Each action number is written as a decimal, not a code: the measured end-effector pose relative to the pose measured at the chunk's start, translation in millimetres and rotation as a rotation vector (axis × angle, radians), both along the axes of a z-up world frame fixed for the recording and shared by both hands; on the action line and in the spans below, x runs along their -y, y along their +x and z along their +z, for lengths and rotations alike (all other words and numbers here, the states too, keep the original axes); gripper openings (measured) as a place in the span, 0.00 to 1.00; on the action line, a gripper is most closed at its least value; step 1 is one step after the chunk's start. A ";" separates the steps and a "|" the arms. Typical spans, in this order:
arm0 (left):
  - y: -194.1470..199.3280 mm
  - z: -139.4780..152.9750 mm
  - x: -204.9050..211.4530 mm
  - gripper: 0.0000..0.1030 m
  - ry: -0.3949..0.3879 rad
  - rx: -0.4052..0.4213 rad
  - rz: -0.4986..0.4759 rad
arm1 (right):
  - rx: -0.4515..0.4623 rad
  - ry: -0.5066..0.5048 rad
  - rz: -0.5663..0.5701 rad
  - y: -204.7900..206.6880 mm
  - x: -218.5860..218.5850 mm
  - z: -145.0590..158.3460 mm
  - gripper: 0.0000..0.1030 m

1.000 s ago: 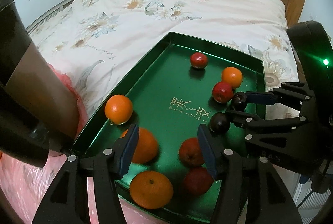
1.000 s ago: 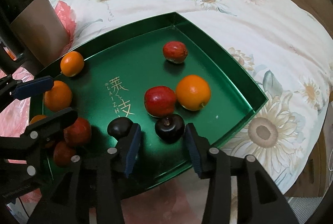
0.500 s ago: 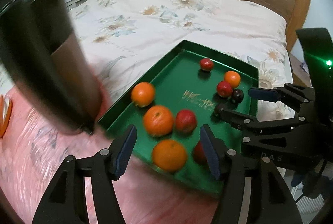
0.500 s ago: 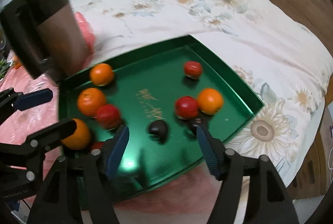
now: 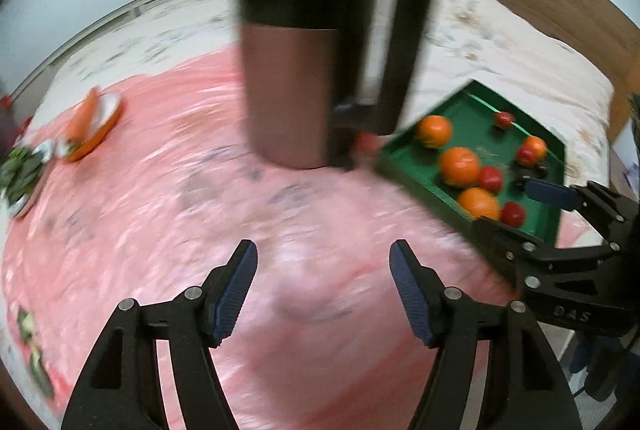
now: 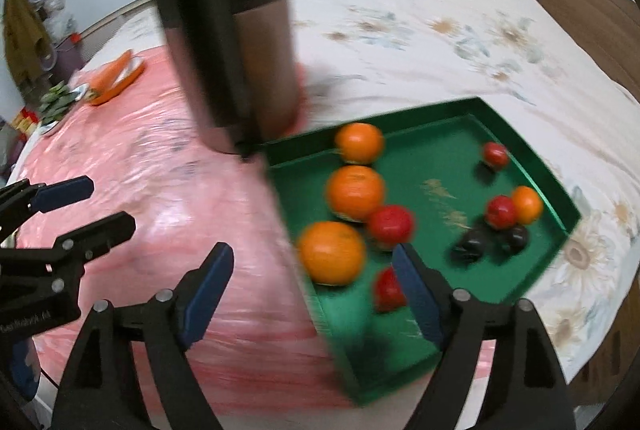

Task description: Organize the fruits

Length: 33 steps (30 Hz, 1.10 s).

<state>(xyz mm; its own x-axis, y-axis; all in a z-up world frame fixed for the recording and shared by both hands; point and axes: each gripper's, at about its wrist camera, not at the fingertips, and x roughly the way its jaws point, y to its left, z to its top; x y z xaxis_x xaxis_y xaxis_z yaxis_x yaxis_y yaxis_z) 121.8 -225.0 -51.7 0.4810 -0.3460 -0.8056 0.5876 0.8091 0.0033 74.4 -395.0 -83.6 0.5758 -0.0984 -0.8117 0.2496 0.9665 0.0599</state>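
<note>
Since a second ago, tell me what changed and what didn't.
Both grippers pulled back from the green tray: left gripper and right gripper now hang over the pink cover, open and empty. Nothing was grasped. The fruits stay in the tray, the kettle beside it.

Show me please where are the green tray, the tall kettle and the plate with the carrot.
green tray [image 6: 516,146], right wrist view, on its far rim.
tall kettle [image 5: 288,90], left wrist view, on its copper body.
plate with the carrot [image 6: 132,76], right wrist view, on the plate's orange rim.
</note>
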 end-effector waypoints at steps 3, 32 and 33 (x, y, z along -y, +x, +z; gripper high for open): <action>6.0 -0.9 -24.1 0.65 0.001 0.006 0.052 | 0.012 0.006 0.043 9.8 -26.6 0.3 1.00; 4.0 2.0 -203.5 0.83 -0.043 0.146 0.462 | 0.211 -0.040 0.250 55.3 -156.6 7.0 1.00; 2.6 2.4 -207.2 0.83 -0.047 0.147 0.466 | 0.219 -0.041 0.248 53.9 -157.7 6.7 1.00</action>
<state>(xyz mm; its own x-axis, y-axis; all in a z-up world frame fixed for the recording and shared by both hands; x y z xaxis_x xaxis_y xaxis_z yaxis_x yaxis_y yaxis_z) 124.5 -17.8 -49.3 0.7010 -0.1015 -0.7059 0.1590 0.9872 0.0159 128.4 -237.3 -76.9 0.7469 0.0366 -0.6639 -0.0082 0.9989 0.0459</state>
